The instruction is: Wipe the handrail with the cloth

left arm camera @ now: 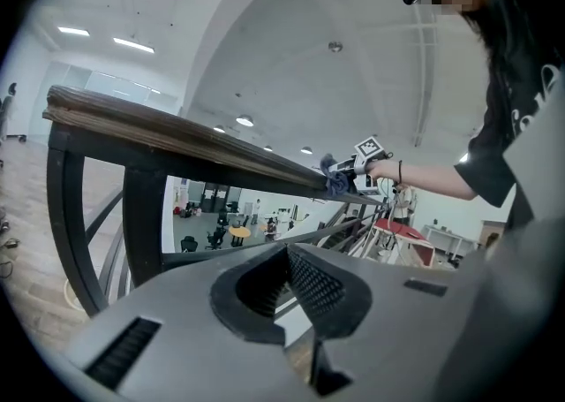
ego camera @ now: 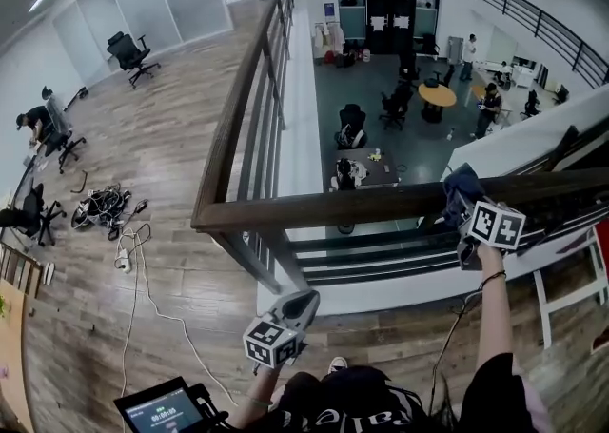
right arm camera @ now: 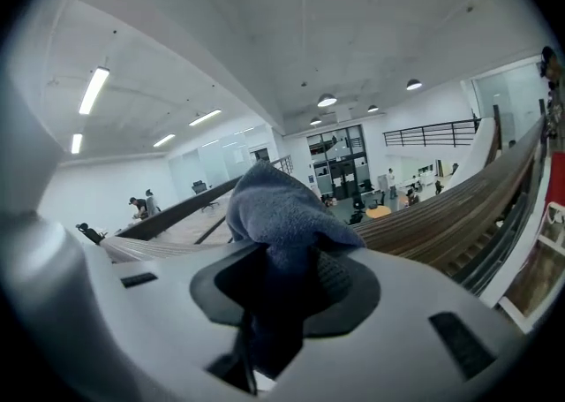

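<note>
The dark wooden handrail [ego camera: 333,207] runs left to right in front of me and turns at a corner post toward the far end of the hall. My right gripper [ego camera: 457,205] is shut on a blue-grey cloth [ego camera: 460,184] that rests on top of the rail at its right part. In the right gripper view the cloth [right arm camera: 278,210] bulges out of the right gripper [right arm camera: 287,250], with the rail [right arm camera: 441,206] just beyond. My left gripper [ego camera: 303,303] hangs below the rail, shut and holding nothing. From the left gripper view [left arm camera: 287,254] the rail [left arm camera: 177,135] passes overhead and the cloth [left arm camera: 338,178] shows far along it.
Beyond the rail is a drop to a lower floor with a round table [ego camera: 438,95], chairs and people. On my level, cables [ego camera: 105,205] lie on the wood floor at left, beside office chairs [ego camera: 130,52]. A white frame [ego camera: 571,279] stands at right.
</note>
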`<state>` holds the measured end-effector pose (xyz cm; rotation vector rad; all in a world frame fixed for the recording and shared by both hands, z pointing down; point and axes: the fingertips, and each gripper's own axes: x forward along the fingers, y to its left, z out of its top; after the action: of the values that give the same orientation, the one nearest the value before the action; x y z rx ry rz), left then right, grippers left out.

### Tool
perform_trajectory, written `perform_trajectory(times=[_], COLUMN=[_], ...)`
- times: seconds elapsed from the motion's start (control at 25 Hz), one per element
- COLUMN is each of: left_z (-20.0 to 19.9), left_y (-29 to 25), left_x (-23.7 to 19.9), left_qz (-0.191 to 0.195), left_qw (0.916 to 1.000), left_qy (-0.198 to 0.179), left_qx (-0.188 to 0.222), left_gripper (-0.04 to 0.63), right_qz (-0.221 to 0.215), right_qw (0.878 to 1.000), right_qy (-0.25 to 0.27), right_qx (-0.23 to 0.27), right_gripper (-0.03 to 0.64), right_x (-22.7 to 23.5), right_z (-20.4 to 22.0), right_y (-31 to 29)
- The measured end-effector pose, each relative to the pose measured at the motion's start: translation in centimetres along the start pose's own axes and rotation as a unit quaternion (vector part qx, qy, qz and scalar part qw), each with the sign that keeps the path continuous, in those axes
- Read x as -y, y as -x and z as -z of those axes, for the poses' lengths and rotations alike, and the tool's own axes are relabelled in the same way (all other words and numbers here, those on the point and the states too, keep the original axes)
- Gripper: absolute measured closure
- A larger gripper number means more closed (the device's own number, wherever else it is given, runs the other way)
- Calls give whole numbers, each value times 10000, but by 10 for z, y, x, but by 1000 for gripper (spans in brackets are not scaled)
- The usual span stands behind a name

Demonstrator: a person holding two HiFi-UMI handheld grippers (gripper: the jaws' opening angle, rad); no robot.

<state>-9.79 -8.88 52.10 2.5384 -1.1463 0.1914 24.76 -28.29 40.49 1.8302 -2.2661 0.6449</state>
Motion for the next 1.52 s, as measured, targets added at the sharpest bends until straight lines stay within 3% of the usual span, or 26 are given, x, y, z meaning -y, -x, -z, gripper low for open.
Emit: perform_trajectory(times=[0.48, 0.68, 0.84, 1.16, 1.52], left_z=[-8, -3, -1, 5, 9], left_y=[-18, -9, 6, 9, 14], left_x=[2, 13, -6, -2, -6], left_qz=[293, 319, 407, 620, 868], left_qw=[9992, 9989, 9987, 9972, 9945], left_qy=[-57, -30, 93, 76, -50], left_qx=[-247, -355, -308, -404, -588], left_gripper=[594, 594, 594, 594, 594], right_qz=[1163, 1457, 1389, 314, -720], right_qw=[9929, 9866, 9879, 9985, 9937], right_qy=[163, 667, 654, 404, -63], right_qx=[-186, -313, -207, -191, -856], right_gripper=[514, 514, 514, 514, 514], right_x=[148, 181, 129, 3, -147], right_z=[-24, -30, -15, 67, 173], right_y=[21, 36, 30, 23, -13])
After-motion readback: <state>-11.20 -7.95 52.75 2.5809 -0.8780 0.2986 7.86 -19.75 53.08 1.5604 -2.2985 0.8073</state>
